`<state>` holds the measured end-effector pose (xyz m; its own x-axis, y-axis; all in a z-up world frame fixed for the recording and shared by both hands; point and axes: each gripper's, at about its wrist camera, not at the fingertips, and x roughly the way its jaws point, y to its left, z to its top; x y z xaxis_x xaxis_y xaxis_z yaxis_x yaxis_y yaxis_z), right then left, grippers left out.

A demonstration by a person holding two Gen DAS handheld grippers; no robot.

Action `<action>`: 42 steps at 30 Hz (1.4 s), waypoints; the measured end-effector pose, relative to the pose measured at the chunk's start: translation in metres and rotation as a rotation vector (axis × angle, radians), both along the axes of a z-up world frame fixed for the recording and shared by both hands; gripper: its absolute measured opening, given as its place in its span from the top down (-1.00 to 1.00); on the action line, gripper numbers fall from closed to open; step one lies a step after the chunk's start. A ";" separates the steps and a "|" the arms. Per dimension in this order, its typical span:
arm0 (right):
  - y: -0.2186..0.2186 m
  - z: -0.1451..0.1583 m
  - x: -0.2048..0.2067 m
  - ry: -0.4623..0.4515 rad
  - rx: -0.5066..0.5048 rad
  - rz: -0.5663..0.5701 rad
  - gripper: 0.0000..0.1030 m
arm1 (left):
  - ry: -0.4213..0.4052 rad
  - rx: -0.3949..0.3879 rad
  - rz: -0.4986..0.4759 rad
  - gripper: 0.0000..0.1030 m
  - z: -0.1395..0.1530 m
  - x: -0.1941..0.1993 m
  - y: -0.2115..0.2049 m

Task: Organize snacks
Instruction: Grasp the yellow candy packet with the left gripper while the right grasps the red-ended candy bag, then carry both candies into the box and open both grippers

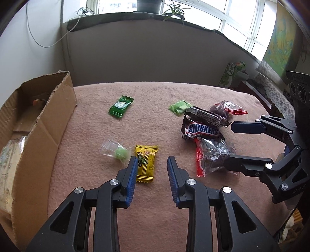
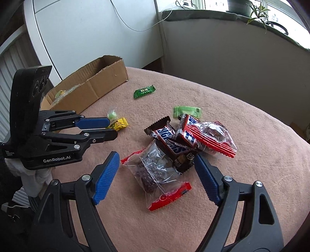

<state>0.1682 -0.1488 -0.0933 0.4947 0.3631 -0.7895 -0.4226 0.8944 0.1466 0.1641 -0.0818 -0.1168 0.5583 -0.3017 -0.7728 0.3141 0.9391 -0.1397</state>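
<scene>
Snacks lie loose on a pink blanket [image 1: 155, 97]. My left gripper [image 1: 152, 160] is open, its jaws on either side of a yellow candy packet [image 1: 146, 162], also in the right wrist view [image 2: 119, 124]. A clear wrapper with a green sweet [image 1: 116, 152] lies left of it. My right gripper [image 2: 155, 162] is open over a clear, red-edged bag of dark cake [image 2: 157, 174], beside two Snickers bars [image 2: 170, 139]. It also shows in the left wrist view [image 1: 232, 141]. A dark green packet [image 1: 121, 106] and a light green packet [image 1: 180, 106] lie farther back.
An open cardboard box [image 1: 48, 124] with some packets inside stands at the blanket's left edge. A second red-edged bag [image 2: 211, 137] lies behind the Snickers bars. A wall and a window sill with plants [image 1: 174, 11] are behind. A green box [image 1: 230, 75] stands at the far right.
</scene>
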 end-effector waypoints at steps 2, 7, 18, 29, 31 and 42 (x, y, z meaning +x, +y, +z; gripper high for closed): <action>0.001 -0.004 0.001 0.004 -0.005 0.008 -0.60 | 0.003 0.016 0.007 0.43 -0.003 0.003 0.000; 0.004 -0.015 0.005 0.023 -0.014 0.022 -0.56 | 0.011 0.031 0.012 0.43 -0.008 0.007 0.003; 0.016 -0.017 0.001 0.024 -0.063 0.057 -0.10 | -0.021 0.107 -0.005 0.55 -0.009 0.005 -0.007; 0.019 -0.024 -0.022 0.024 -0.126 0.072 0.16 | -0.020 0.107 -0.007 0.58 -0.011 0.000 -0.009; 0.021 -0.023 -0.025 0.019 -0.137 0.068 0.20 | -0.016 0.097 -0.005 0.58 -0.011 0.000 -0.008; 0.019 -0.010 -0.040 -0.012 -0.097 0.032 0.22 | -0.041 0.056 0.005 0.59 0.004 -0.015 0.007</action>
<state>0.1281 -0.1295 -0.1034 0.4937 0.3010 -0.8159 -0.4527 0.8900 0.0544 0.1494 -0.0743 -0.1130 0.5915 -0.2559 -0.7646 0.3135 0.9467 -0.0743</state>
